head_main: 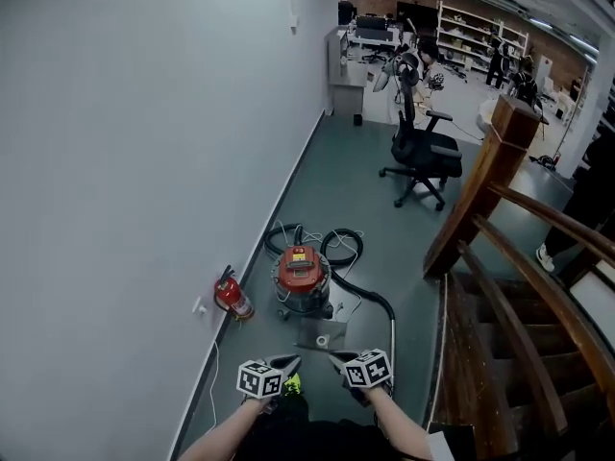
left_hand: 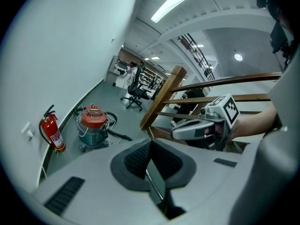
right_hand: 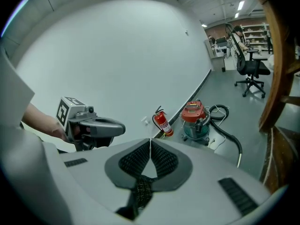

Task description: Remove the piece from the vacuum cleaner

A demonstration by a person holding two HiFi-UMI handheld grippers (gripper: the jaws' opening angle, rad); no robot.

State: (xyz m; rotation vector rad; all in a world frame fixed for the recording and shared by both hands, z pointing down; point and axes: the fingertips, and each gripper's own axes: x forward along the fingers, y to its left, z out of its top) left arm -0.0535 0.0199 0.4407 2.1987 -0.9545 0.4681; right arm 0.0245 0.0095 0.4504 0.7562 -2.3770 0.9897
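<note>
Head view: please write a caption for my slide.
Left tool and right tool, both shut, face a vacuum cleaner beside a fire extinguisher.

You are facing a vacuum cleaner (head_main: 302,279) with a red lid and a metal drum, standing upright on the floor close to the wall. Its black hose (head_main: 365,288) is looping behind it and curving out to a metal tube (head_main: 393,339) lying toward you.

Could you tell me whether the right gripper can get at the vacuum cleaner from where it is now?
Probably not yet: the vacuum cleaner stands well ahead of the right gripper on the floor, though nothing blocks the way.
</note>
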